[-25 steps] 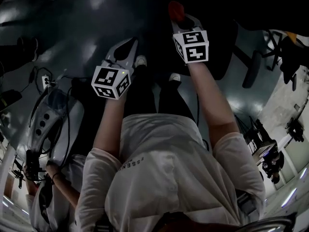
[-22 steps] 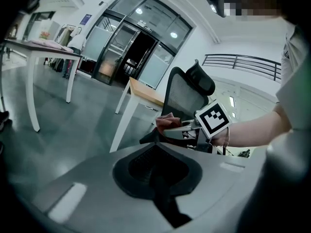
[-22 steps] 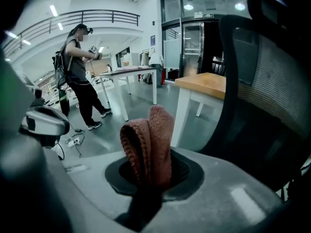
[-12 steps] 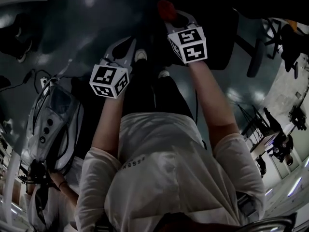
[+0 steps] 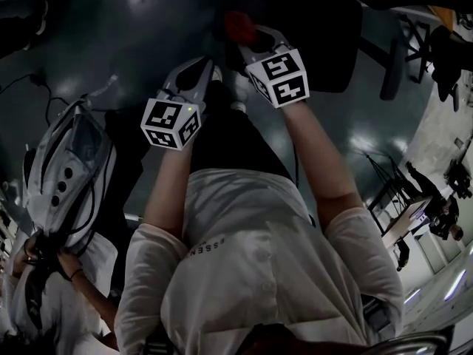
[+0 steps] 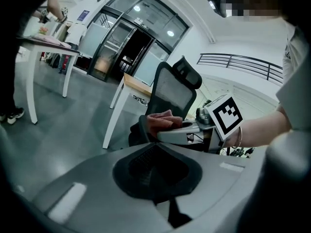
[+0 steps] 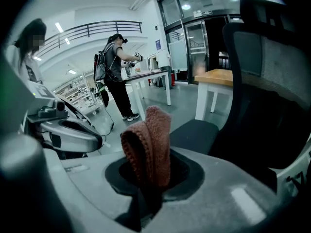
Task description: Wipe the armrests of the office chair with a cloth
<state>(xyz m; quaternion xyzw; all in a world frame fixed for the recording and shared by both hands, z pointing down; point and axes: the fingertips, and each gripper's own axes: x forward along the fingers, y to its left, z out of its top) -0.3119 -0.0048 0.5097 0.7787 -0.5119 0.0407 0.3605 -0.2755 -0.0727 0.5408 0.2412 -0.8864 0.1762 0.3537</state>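
Here, folded reddish knitted cloth (image 7: pixel 148 147), pinched upright in right tool (image 7: pixel 146 181)

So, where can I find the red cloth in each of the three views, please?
Head view: the cloth is at the top centre, at the tip of the right gripper.
Left gripper view: just above the centre, in front of the office chair.
Right gripper view: centre, upright between the jaws.
Shared landmark: the right gripper, shut on the cloth in every view.
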